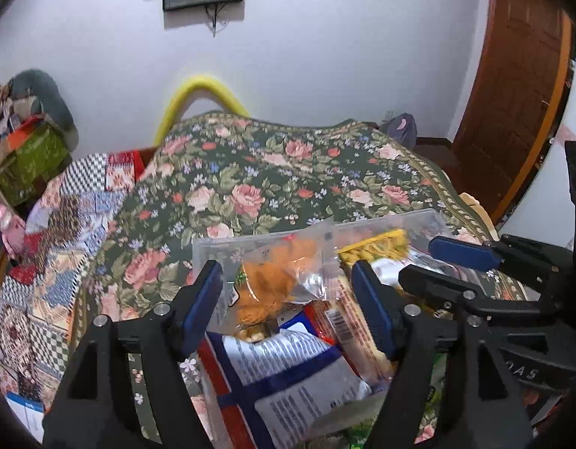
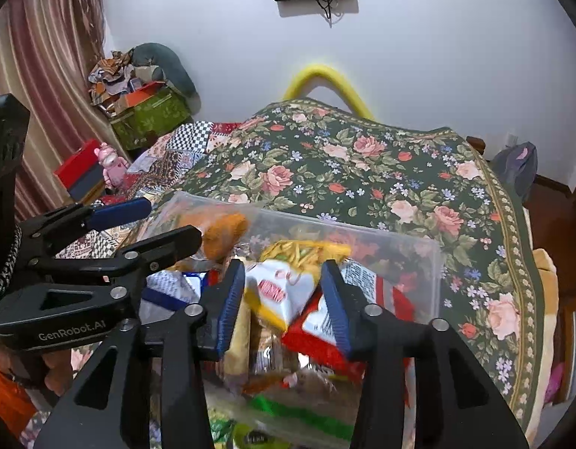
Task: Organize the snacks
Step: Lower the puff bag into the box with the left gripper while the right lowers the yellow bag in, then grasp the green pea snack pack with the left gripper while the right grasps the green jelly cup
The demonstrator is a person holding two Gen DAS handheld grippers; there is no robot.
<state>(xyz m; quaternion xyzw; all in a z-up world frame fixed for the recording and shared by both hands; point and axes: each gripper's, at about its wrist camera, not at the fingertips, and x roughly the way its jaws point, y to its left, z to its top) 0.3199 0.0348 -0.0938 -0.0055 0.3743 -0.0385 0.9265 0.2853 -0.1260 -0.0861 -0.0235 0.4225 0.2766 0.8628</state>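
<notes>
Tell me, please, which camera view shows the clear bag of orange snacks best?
The left wrist view: the clear bag of orange snacks sits sharp and central between the left gripper fingers. In the right wrist view the bag is blurred, off to the left behind the other gripper's finger.

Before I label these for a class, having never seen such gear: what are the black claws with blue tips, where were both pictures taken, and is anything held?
The claws are two hand-held grippers; a person carries one in each hand. Each picture comes from a fisheye camera on one gripper, looking along its fingers. The left gripper and the right gripper hang open over a clear plastic bin of snack packets, which sits on a floral bedspread. On top lie a bag of orange snacks and a yellow-and-white packet. Neither gripper seems to hold anything.
</notes>
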